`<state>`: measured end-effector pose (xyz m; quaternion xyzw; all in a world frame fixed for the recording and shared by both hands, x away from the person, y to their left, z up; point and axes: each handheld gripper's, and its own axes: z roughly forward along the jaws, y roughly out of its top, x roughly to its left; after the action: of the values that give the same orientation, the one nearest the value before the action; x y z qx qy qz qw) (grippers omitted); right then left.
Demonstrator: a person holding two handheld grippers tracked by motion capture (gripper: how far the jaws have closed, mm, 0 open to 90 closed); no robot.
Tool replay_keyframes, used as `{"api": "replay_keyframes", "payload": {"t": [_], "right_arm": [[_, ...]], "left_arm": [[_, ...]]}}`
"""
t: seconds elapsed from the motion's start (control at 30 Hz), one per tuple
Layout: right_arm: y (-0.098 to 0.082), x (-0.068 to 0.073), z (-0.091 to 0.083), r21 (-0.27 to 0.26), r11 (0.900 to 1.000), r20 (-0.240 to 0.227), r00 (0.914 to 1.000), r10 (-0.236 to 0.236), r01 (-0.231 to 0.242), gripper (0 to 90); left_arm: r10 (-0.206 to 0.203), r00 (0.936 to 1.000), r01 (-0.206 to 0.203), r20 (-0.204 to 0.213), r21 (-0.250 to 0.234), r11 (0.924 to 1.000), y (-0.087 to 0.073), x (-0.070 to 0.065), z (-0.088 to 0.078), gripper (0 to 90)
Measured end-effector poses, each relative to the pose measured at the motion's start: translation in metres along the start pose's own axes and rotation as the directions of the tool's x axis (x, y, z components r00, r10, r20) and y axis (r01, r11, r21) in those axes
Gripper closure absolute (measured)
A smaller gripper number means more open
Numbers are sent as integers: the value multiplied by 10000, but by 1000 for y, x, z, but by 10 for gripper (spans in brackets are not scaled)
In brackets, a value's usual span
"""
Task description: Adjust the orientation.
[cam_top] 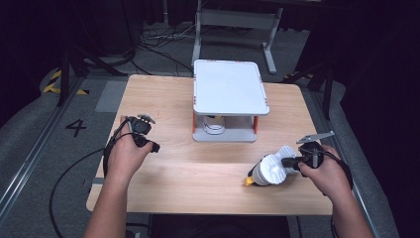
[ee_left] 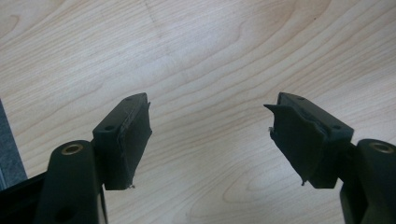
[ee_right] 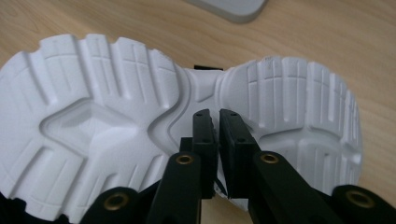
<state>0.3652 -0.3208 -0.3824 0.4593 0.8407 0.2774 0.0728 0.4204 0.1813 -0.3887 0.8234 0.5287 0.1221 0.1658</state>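
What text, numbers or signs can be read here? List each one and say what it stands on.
"4": dark numeral on the grey floor left of the table.
No readable text on the white shoe sole, the white rack or either tool.

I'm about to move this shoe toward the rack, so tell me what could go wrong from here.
1. The right hand-held gripper has its jaws nearly together on a thin part at the edge of the shoe; the shoe might swing or slip when lifted.
2. The shoe lies near the table's front edge, so a drop could send it off.
3. The left hand-held gripper stands open over bare wood, giving no support.
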Motion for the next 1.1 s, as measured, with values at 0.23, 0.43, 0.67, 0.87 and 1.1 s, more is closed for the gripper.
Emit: {"api": "replay_keyframes", "payload": {"t": [0.23, 0.43, 0.67, 0.87, 1.1], "right_arm": [[-16, 1, -8, 1030, 9926, 252, 9977, 625, -648, 900], [-28, 2, -6, 2371, 9663, 633, 9941, 878, -1005, 900], [-34, -3, 9, 3197, 9436, 506, 9960, 736, -860, 869], [-21, 1, 30, 703, 9969, 227, 9992, 339, -354, 723], [-17, 2, 46, -77, 9999, 373, 9992, 128, -125, 634]], "left_arm": [[305, 9994, -305, 169, -7, 9995, 13, -6, 6, 282], [565, 9978, -565, 350, -29, 9984, 24, -11, 11, 280], [558, 9972, -557, 503, -46, 9984, 28, -13, 12, 275], [348, 9983, -343, 464, -120, 9993, 25, -10, 12, 272], [303, 9986, -297, 428, -141, 9995, 21, -6, 10, 269]]}}
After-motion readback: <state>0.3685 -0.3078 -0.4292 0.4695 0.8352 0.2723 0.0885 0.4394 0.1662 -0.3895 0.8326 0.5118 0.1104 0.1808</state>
